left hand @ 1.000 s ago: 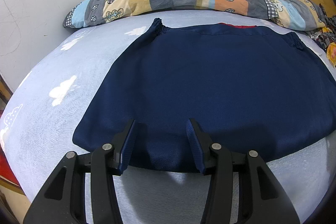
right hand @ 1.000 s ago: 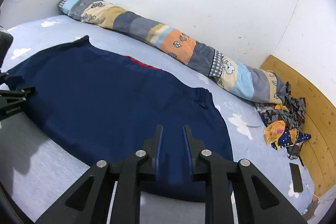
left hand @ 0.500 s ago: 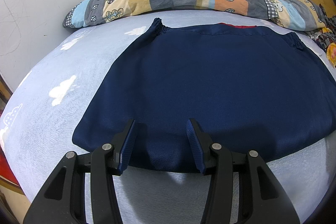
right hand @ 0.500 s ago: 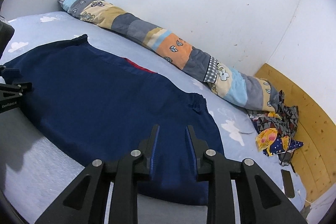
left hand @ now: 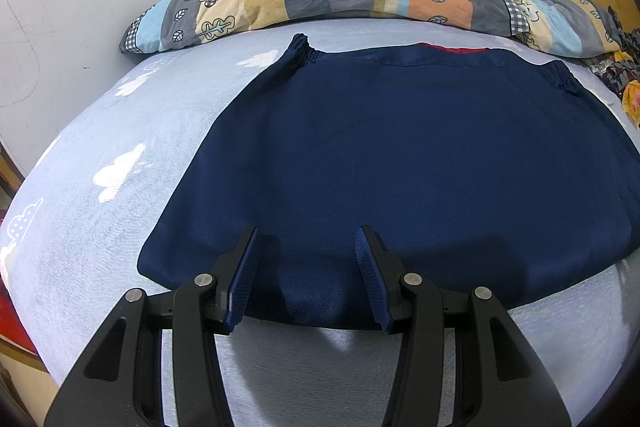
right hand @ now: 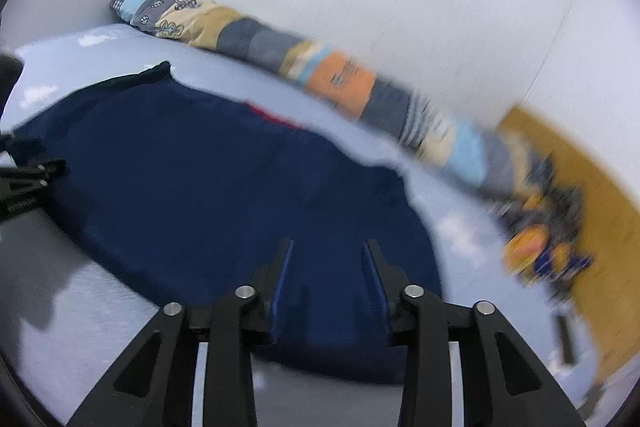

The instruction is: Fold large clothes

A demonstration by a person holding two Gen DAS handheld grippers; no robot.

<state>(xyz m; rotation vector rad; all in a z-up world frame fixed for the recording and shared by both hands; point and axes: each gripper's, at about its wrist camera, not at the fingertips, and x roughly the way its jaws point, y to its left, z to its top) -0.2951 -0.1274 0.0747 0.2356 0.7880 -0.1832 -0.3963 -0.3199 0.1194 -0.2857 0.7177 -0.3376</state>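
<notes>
On a pale blue bed sheet (left hand: 100, 211) printed with clouds, we find the navy garment (left hand: 420, 163) spread flat, its near hem towards us and its gathered cuffs towards the patchwork bolster (left hand: 360, 3) along the wall. Our left gripper (left hand: 306, 247) has not shifted over the last second: jaws wide apart, straddling the near hem, gripping nothing. The change is on the other side. Our right gripper (right hand: 328, 251), nearly closed a second ago, now stands with its jaws spread, and its picture is smeared with motion. We read that as a release of, or a reach toward, the garment's right edge; no fold is made yet, and the cloth lies as it did.

The left view alone gives us the whole garment sharply, with a sliver of red lining (left hand: 452, 47) at the far edge. The right view alone shows the wooden bed frame (right hand: 592, 187), a heap of coloured clothes (right hand: 548, 239) in the corner, and the left gripper's body at the frame's left edge.
</notes>
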